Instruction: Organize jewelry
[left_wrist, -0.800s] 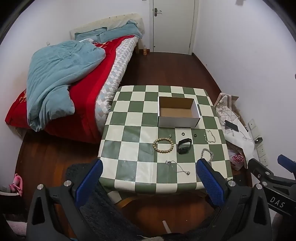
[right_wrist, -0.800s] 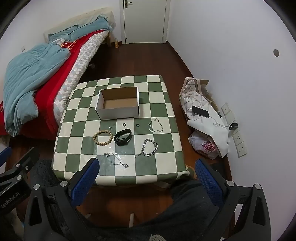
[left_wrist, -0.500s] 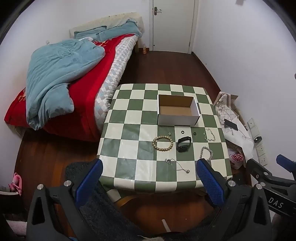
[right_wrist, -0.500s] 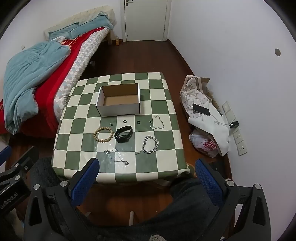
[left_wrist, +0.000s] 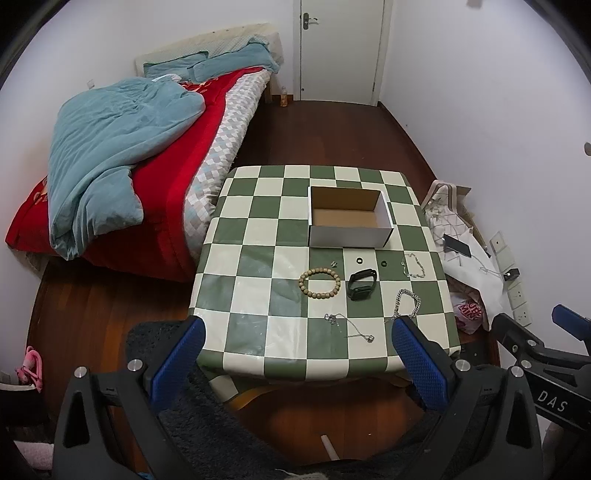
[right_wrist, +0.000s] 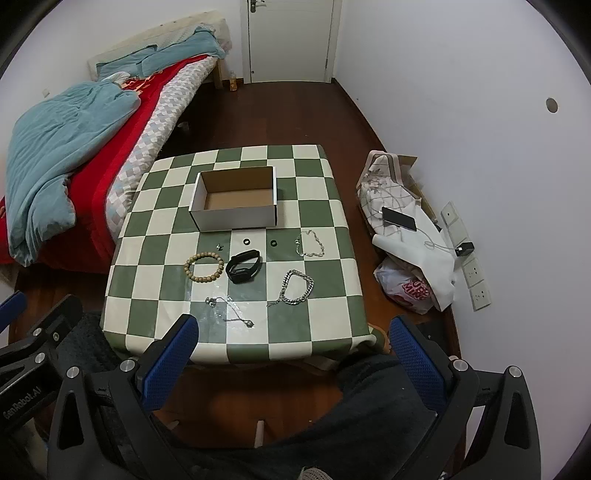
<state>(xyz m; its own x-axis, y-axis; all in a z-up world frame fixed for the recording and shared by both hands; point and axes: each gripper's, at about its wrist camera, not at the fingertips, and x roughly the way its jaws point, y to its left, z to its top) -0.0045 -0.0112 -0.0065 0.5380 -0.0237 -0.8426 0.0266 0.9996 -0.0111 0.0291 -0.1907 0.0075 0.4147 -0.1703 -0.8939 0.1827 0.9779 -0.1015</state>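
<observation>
Both cameras sit a little nearer the table (left_wrist: 255, 295) than 0.8 s ago; in each view the checked top has grown and slid lower in frame, so both hands are easing forward and slightly down, approach only. Nothing on the table has shifted. Left gripper (left_wrist: 295, 336) fingers wide apart, empty; right gripper (right_wrist: 293, 336) likewise wide, empty. Both hang off the near edge, well apart from any piece. Box (left_wrist: 349, 221) stands open and bare inside, at the far middle. In front of it, all loose on the cloth: bead bracelet (left_wrist: 319, 283), black band (left_wrist: 362, 284) just beside it, two small dark rings (left_wrist: 358, 260) near the box wall, a thin chain (left_wrist: 413, 265) to the right, a heavier chain (left_wrist: 406, 303) nearer, and a pendant necklace (left_wrist: 349, 326) closest to the edge. Judgement: sorting not begun; no first piece picked out. The fine chains look the hardest to pinch off a flat cloth.
</observation>
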